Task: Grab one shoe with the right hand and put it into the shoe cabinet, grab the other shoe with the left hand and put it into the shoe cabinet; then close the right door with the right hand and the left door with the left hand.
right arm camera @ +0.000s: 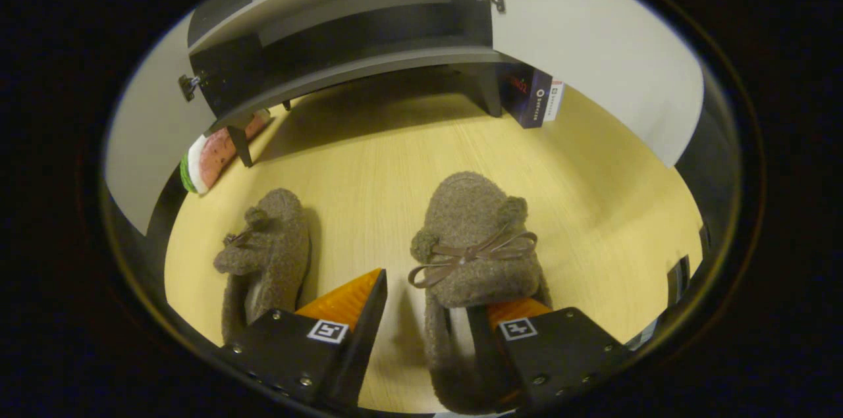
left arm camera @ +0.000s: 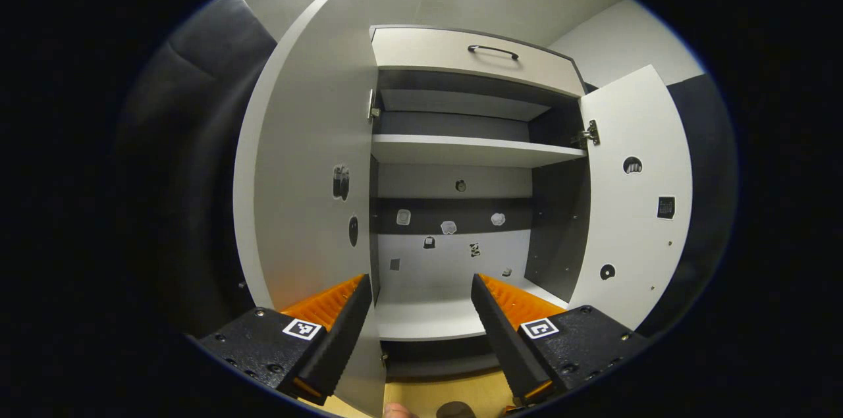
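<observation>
Two fuzzy brown-grey shoes lie on the pale wooden floor before the shoe cabinet, both doors swung wide. The right hand-held gripper, fingers apart, straddles one side of the nearer shoe, which bears a thin brown bow. The other shoe lies just beside. The left hand-held gripper, fingers apart and holding nothing, faces the cabinet's bare white shelves.

Pale wood floor: two brown slippers, lower left and lower centre; cabinet legs upper centre; watermelon cushion left
</observation>
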Motion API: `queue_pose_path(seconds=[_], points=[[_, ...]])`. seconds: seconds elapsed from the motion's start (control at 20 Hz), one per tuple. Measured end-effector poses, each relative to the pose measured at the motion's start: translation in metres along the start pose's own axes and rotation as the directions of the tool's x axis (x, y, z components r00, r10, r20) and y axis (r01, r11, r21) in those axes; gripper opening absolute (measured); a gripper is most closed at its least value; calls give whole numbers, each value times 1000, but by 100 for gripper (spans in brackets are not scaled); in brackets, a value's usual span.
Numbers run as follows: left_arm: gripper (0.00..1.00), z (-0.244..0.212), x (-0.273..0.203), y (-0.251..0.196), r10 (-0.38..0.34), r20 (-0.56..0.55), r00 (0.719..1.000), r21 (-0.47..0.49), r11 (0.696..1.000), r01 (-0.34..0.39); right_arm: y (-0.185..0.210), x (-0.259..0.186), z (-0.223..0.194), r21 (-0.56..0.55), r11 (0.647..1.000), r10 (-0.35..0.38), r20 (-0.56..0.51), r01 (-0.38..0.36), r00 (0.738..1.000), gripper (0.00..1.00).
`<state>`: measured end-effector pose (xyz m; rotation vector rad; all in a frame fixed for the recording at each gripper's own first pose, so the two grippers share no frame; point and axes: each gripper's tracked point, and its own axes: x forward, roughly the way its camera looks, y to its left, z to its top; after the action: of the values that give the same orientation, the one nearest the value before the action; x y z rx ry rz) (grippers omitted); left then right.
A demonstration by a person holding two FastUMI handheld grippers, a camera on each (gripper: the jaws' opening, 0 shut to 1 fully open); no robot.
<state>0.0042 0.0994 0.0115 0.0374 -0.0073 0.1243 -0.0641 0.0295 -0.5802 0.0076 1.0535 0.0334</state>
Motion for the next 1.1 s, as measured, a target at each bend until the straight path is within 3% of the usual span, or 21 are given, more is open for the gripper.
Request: queue_pose_path(seconds=[0.1, 0.2, 0.25, 0.45, 0.5, 0.7, 0.95, 1.1], points=[[94, 0, 1, 1, 13, -1, 1000, 0, 1000, -13, -8, 0, 1, -32, 999, -33, -10, 32, 999, 44], [94, 1, 2, 2, 27, 2, 1000, -2, 1000, -27, -6, 0, 0, -34, 999, -40, -35, 39, 999, 15], [94, 0, 3, 2, 34, 2, 999, 1, 999, -34, -6, -1, 1, -43, 998, -49, -48, 47, 998, 10], [94, -3, 3, 4, 53, -2, 999, 20, 998, -53, -2, -9, 7, -65, 997, -37, -38, 34, 999, 11], [94, -3, 3, 4, 55, -2, 998, 17, 998, -55, 0, -14, 10, -56, 998, -25, -39, 23, 999, 1], [94, -4, 1, 5, 62, -1, 998, 22, 998, -62, 1, -31, 34, -56, 998, 7, -1, -7, 1000, 0], [94, -1, -1, 6, 71, 5, 997, 18, 997, -71, 10, -75, 103, -78, 996, 48, 135, -37, 990, 1], [94, 1, -2, 7, 79, 14, 997, 26, 997, -79, 23, -113, 165, -93, 994, 73, 246, -52, 966, 4]])
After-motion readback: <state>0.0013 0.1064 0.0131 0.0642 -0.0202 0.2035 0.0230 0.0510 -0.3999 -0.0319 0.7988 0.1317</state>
